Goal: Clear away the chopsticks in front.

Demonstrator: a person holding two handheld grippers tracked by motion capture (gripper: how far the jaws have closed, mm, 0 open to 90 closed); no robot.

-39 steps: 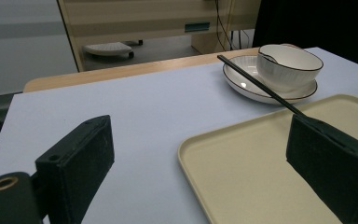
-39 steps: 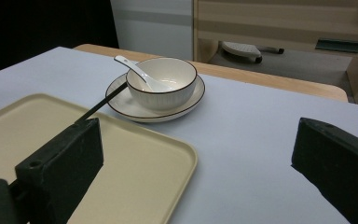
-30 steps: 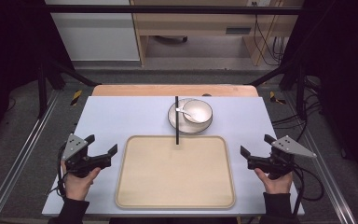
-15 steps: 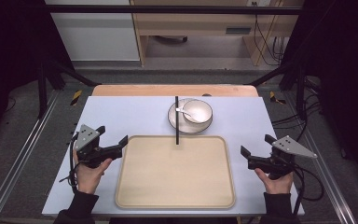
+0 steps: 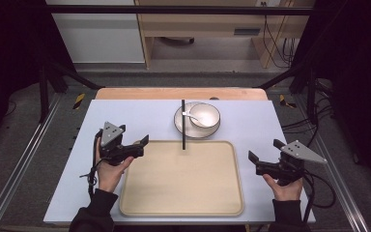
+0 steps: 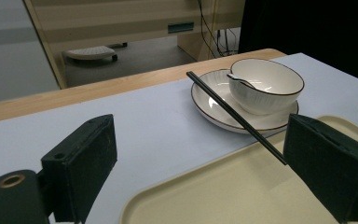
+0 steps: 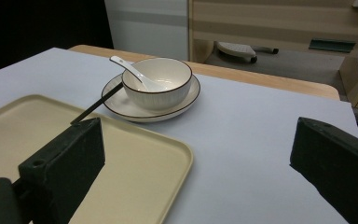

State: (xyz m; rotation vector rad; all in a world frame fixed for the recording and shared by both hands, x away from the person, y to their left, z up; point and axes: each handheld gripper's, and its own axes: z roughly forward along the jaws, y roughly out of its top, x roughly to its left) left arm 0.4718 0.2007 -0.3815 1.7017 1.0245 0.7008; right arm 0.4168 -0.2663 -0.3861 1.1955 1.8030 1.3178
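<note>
A white bowl (image 5: 205,115) (image 6: 265,85) (image 7: 156,82) with a white spoon (image 5: 192,115) (image 7: 133,72) in it stands on a white plate (image 5: 183,127) (image 6: 213,105) (image 7: 121,106) at the back of the table. Black chopsticks (image 5: 183,124) (image 6: 233,115) (image 7: 96,105) lean from the plate's rim onto a beige tray (image 5: 183,179) (image 6: 223,191) (image 7: 37,126). My left gripper (image 5: 139,146) (image 6: 205,168) hovers open at the tray's left far corner. By the tray's right edge my right gripper (image 5: 257,163) (image 7: 196,172) stands open. Neither holds anything.
A pale blue mat (image 5: 125,116) covers the table, with a wooden strip (image 5: 174,93) along its far edge. Metal frame rails (image 5: 24,154) run along both sides. Cables (image 5: 319,188) trail at the right.
My left gripper has moved forward and to the right, up to the tray's left far corner. The right gripper has stayed in place.
</note>
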